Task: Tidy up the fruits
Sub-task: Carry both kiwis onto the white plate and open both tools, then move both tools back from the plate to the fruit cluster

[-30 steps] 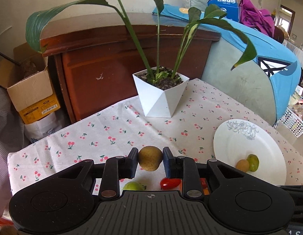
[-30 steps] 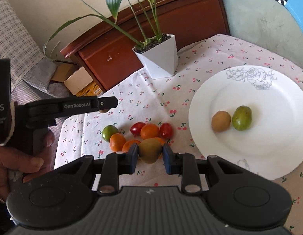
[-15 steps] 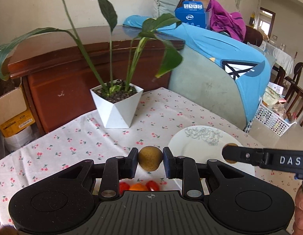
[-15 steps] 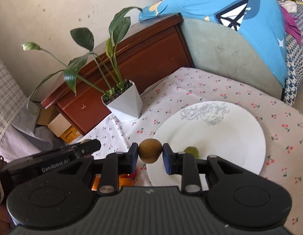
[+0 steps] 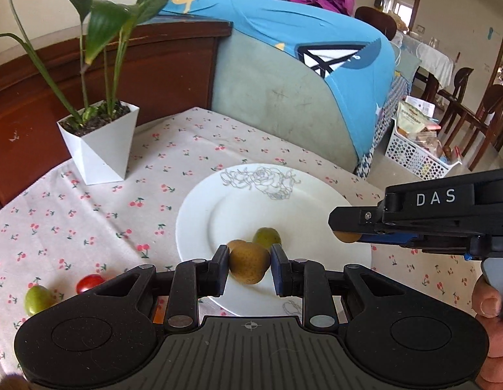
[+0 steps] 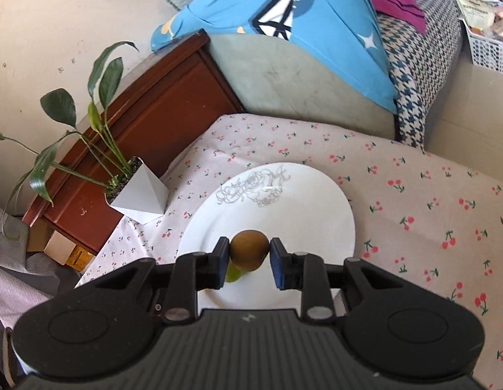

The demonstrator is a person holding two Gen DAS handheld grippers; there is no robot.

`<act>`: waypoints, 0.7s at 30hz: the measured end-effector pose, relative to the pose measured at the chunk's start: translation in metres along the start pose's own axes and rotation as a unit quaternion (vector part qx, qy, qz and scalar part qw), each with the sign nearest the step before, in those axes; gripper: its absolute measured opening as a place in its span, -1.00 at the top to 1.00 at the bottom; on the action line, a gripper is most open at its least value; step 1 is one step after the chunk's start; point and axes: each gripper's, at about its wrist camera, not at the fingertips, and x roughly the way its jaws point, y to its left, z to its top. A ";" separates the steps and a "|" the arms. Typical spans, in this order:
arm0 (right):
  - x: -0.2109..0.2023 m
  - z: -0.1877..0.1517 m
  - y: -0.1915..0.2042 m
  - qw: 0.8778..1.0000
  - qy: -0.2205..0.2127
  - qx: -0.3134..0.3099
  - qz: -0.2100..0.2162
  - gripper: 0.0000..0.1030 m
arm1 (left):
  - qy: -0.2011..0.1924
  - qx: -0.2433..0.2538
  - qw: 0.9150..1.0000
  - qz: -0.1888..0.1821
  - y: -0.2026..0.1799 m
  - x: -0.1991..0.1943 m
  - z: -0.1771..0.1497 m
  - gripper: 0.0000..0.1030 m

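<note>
My left gripper is matt black plastic, ribbed on its body, with small bright metal pins; my right gripper looks the same. The brown fruit in my left jaws has a dull, faintly speckled skin. The plate is glossy white glazed ware. The tablecloth is matt printed cloth. The plant pot is smooth matt white. The cabinet is polished reddish wood.

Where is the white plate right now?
The plate lies on the cherry-print cloth, right of the white plant pot in the left wrist view. It sits under both grippers, already holding two small fruits.
</note>
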 end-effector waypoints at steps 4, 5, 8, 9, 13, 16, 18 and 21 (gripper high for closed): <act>0.003 -0.002 -0.010 1.000 0.010 0.022 -0.012 0.48 | 0.018 0.003 1.000 -0.003 -0.009 0.013 -0.006 0.52; 0.003 -0.002 -0.012 1.000 0.011 0.022 -0.016 0.48 | 0.020 0.004 1.000 -0.003 -0.011 0.016 -0.007 0.52; 0.004 -0.004 -0.014 0.999 0.013 0.025 -0.019 0.47 | 0.028 0.004 1.000 -0.001 -0.013 0.023 -0.010 0.52; 0.004 -0.004 -0.015 0.999 0.014 0.026 -0.020 0.47 | 0.030 0.002 1.000 0.000 -0.013 0.024 -0.010 0.52; 0.004 -0.003 -0.016 0.999 0.017 0.030 -0.024 0.42 | 0.029 -0.003 1.000 0.000 -0.015 0.024 -0.010 0.49; 0.002 -0.003 -0.015 0.999 0.012 0.029 -0.024 0.42 | 0.030 -0.011 1.000 -0.002 -0.014 0.021 -0.008 0.45; 0.001 -0.002 -0.013 0.999 0.006 0.024 -0.026 0.42 | 0.029 -0.016 0.999 -0.002 -0.013 0.018 -0.007 0.33; -0.001 -0.002 -0.011 1.000 0.001 0.015 -0.026 0.42 | 0.034 -0.010 0.999 0.013 -0.014 0.014 -0.004 0.17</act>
